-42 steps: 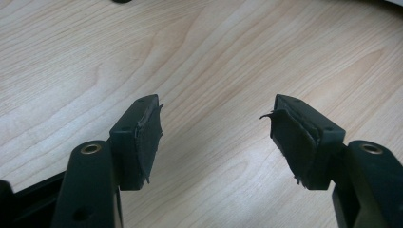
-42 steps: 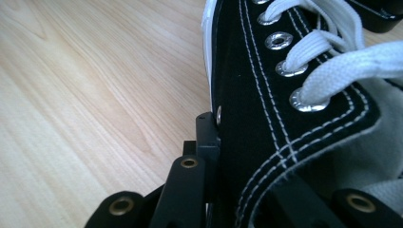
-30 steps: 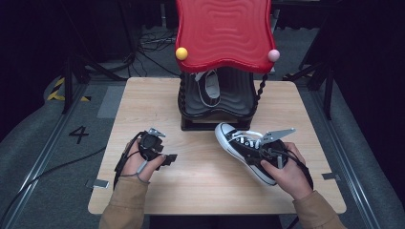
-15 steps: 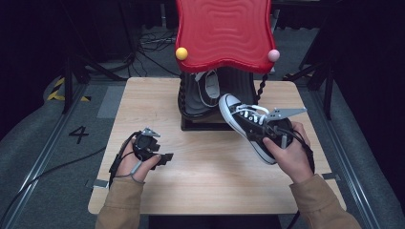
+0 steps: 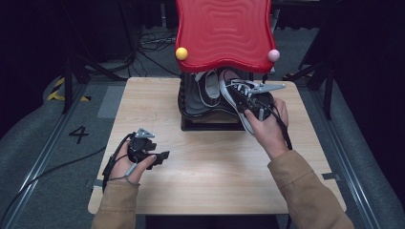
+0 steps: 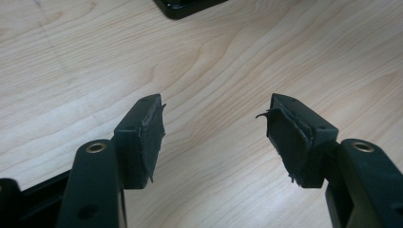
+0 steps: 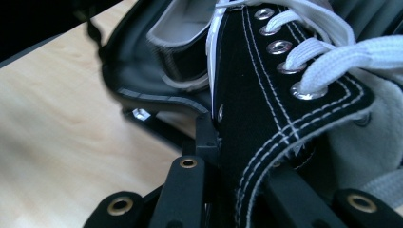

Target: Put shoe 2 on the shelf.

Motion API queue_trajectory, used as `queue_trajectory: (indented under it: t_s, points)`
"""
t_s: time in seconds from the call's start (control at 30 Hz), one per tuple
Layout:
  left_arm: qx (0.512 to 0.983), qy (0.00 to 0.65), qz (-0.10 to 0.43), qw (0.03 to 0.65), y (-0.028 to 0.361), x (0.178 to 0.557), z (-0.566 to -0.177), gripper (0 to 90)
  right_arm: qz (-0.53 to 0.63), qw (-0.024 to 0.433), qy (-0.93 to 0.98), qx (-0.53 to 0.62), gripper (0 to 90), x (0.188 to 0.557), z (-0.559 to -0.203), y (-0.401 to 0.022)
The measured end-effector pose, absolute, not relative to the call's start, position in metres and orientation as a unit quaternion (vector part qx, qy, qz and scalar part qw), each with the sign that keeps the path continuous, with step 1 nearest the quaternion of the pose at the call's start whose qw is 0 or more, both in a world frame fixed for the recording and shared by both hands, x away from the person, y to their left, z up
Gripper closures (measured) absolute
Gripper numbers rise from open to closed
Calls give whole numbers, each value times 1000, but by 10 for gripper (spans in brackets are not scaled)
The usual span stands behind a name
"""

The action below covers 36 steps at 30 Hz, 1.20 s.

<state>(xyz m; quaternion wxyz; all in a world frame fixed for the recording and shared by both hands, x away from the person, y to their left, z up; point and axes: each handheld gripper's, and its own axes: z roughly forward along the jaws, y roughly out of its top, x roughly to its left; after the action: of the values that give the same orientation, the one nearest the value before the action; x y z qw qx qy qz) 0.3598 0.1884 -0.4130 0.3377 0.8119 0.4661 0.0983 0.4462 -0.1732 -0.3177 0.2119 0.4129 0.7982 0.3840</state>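
Worktop [image 5: 210, 186] of pale wood carries a black rack [image 5: 210, 125] at its far middle, under a red wavy-edged shelf [image 5: 224, 33] with a yellow knob [image 5: 181, 53] and a pink knob [image 5: 273, 55] at its front corners. On the rack's lower tier one sneaker [image 5: 206, 88] already lies. The second sneaker [image 5: 236, 95], black canvas with white laces and a white sole, has been carried up off the right side of the worktop since a second ago and now hangs at the front right of that tier, toe leading in beside its mate. The right gripper [image 5: 255, 102] has it: in the right gripper view the jaws are clamped on the shoe's canvas side wall, just below the row of metal eyelets [image 7: 280, 47], with the tongue and laces spilling to the right. The left gripper [image 5: 157, 157] rests low over the near left of the worktop, well apart from the rack; in the left gripper view its jaws stand apart with bare wood between them, and they have just been closing a little on nothing. Judging by this, the pair is nearly stowed: the held shoe seems to need only a short push under the shelf and a release. The left hand [image 5: 131, 162] appears to have no part in this step.
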Motion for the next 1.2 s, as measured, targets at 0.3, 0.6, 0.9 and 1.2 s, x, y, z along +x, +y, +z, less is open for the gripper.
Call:
queue_trajectory:
  t_s: [0.3,0.6,0.9,1.2]
  points:
    - [822,448,111,333,189,358,-412,347,365,264,783,430,865,473,-324,-150]
    - [823,454,115,323,194,359,-411,310,361,293,765,446,861,494,-334,-137]
    - [823,458,102,321,194,358,-411,313,355,186,800,447,634,495,-336,-127]
    - [822,462,96,318,189,360,-408,309,400,171,790,432,571,472,-318,-151]
